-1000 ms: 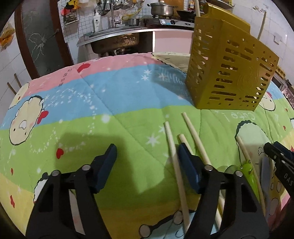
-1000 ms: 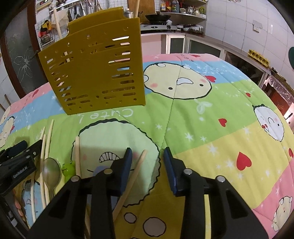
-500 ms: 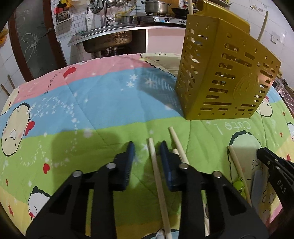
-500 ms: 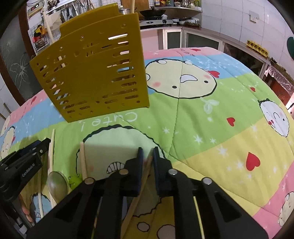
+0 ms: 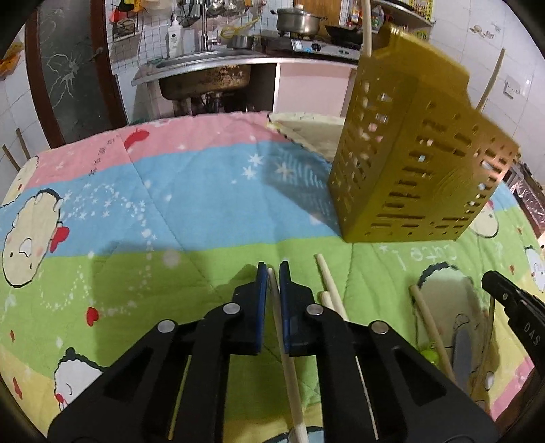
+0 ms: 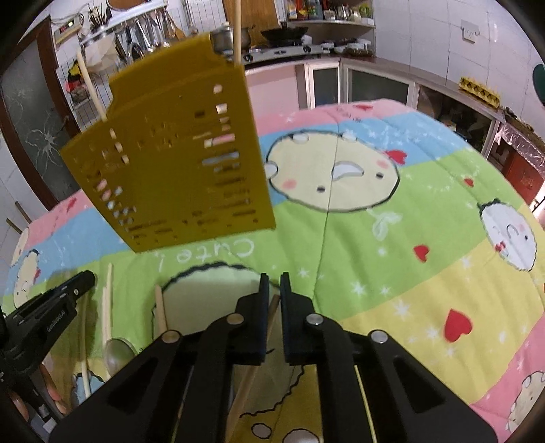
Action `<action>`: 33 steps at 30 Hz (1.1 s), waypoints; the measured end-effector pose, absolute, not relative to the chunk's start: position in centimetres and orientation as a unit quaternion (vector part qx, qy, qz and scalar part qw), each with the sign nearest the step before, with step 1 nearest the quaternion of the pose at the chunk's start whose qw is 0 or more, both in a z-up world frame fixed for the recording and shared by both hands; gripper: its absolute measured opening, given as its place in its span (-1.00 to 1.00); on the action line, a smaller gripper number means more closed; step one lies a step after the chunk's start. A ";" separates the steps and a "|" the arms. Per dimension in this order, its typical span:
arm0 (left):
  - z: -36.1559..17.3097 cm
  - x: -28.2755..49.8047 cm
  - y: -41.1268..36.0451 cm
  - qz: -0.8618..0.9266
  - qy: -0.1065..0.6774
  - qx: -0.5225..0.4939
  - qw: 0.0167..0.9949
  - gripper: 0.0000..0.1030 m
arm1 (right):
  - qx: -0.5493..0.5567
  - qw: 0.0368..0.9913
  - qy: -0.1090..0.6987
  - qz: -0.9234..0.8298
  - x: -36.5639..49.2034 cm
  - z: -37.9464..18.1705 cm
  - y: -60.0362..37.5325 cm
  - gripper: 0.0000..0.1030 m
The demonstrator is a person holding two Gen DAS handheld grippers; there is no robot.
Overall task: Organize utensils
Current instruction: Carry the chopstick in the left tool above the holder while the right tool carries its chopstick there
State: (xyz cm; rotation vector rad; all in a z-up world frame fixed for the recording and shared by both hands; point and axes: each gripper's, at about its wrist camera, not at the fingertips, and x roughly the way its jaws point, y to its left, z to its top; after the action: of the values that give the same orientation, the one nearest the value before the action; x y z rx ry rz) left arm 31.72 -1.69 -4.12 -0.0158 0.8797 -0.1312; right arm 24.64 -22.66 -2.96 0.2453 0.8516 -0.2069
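Each tool, left [image 5: 271, 272] and right [image 6: 275, 284], clenches one chopstick [image 5: 285, 347] near its tip. Light, stiff, smooth sticks likely pivot; mid-shaft holds steadier.

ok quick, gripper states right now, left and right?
Left gripper: shut on a pale chopstick.
Right gripper: shut on a wooden chopstick.

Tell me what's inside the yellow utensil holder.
Two pale chopsticks poke out of the top of the yellow utensil holder. Its slotted walls hide their lower ends and anything else inside.
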 end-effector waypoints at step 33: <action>8.7 24.6 -1.6 -0.079 0.203 -0.029 0.975 -0.94 | 0.036 0.975 0.198 -0.092 19.8 12.4 -23.7 -0.91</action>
State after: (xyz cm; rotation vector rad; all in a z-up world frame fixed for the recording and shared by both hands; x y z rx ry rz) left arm 24.63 -1.56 8.73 -0.0593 0.4102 -0.1590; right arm 19.78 -23.70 12.38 0.0732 0.3990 -0.1855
